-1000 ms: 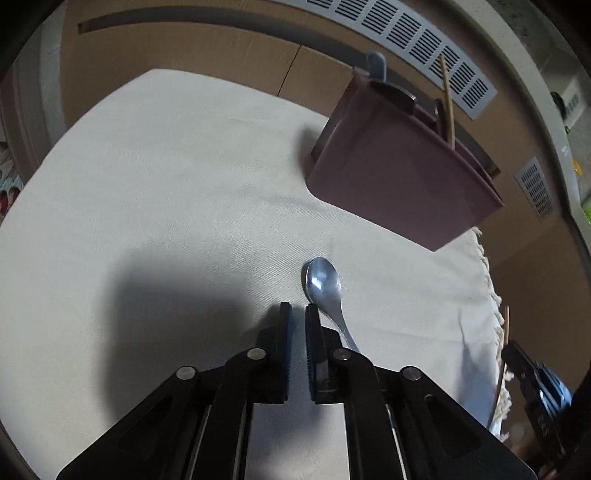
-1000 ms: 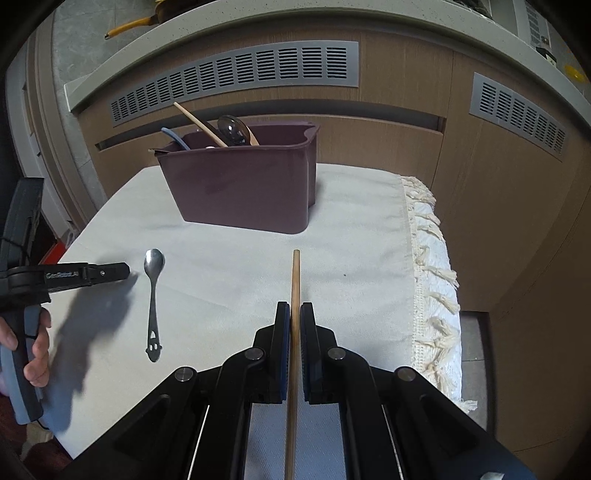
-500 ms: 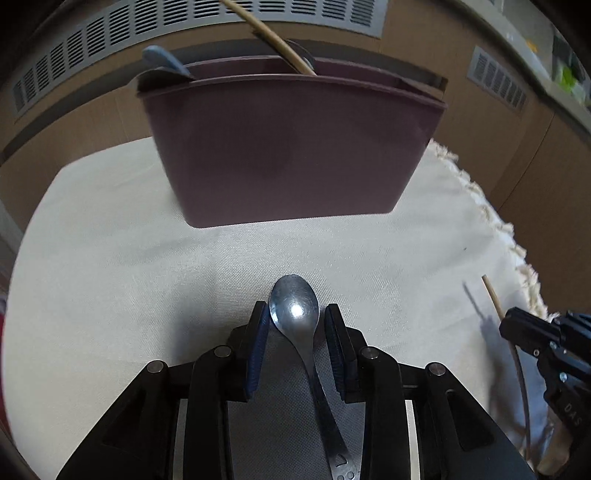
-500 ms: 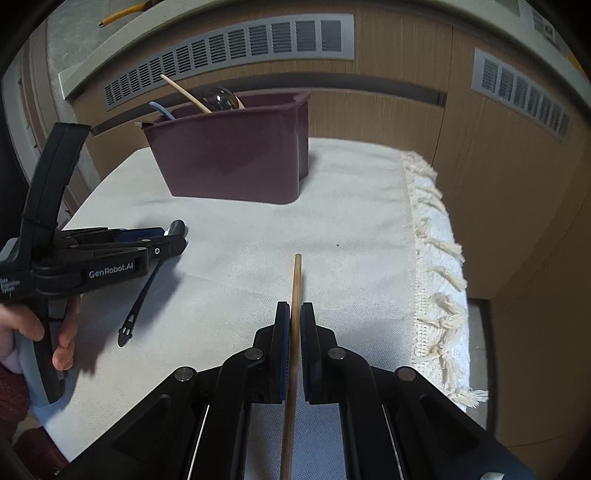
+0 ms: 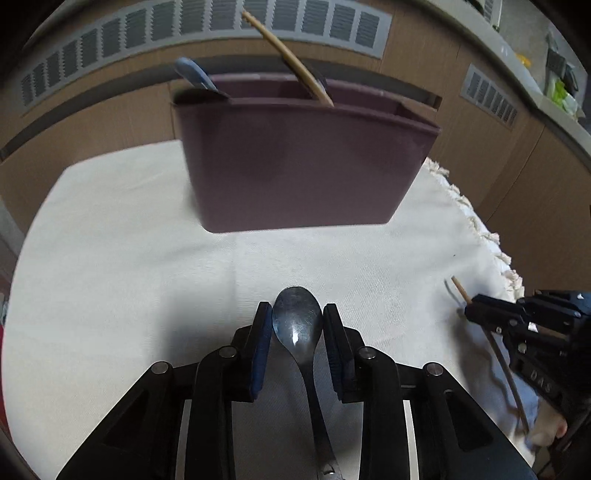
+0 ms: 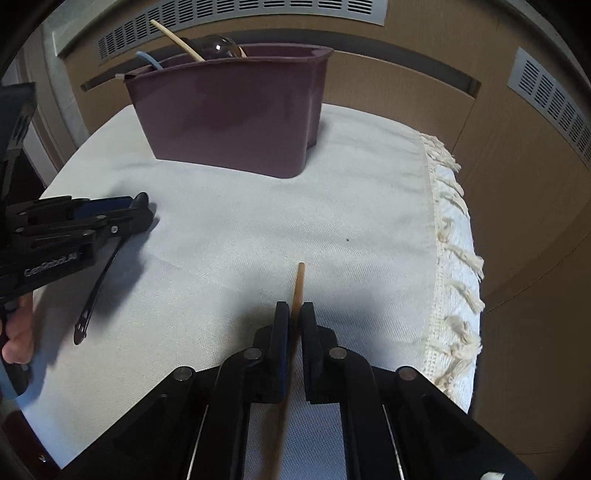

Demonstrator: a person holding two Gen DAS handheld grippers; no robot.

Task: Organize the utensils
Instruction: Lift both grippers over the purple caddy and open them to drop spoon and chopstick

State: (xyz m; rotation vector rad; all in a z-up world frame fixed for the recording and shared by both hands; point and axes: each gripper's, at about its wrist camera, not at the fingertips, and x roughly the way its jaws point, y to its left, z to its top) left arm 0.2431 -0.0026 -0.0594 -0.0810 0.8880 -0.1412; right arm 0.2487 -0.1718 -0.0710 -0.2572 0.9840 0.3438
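Note:
My left gripper (image 5: pixel 297 314) is shut on the bowl of a metal spoon (image 5: pixel 298 325), and the handle trails back under the fingers. In the right wrist view the spoon (image 6: pixel 98 286) hangs from the left gripper (image 6: pixel 142 208) above the cloth. My right gripper (image 6: pixel 294 314) is shut on a wooden chopstick (image 6: pixel 298 282), whose tip sticks out ahead; it also shows in the left wrist view (image 5: pixel 460 290). A maroon utensil holder (image 5: pixel 299 158) stands at the back of the table, also in the right wrist view (image 6: pixel 236 107), holding a wooden stick (image 5: pixel 291 59), a blue handle (image 5: pixel 195 75) and a ladle (image 6: pixel 219 46).
A cream cloth (image 6: pixel 258 221) with a fringed right edge (image 6: pixel 454 251) covers the table. Wooden cabinets with vent grilles (image 6: pixel 258 11) stand behind the holder.
My left gripper swung round to face the holder, opened around the spoon's bowl, closed on it and lifted it. My right gripper moved forward toward the holder with the chopstick.

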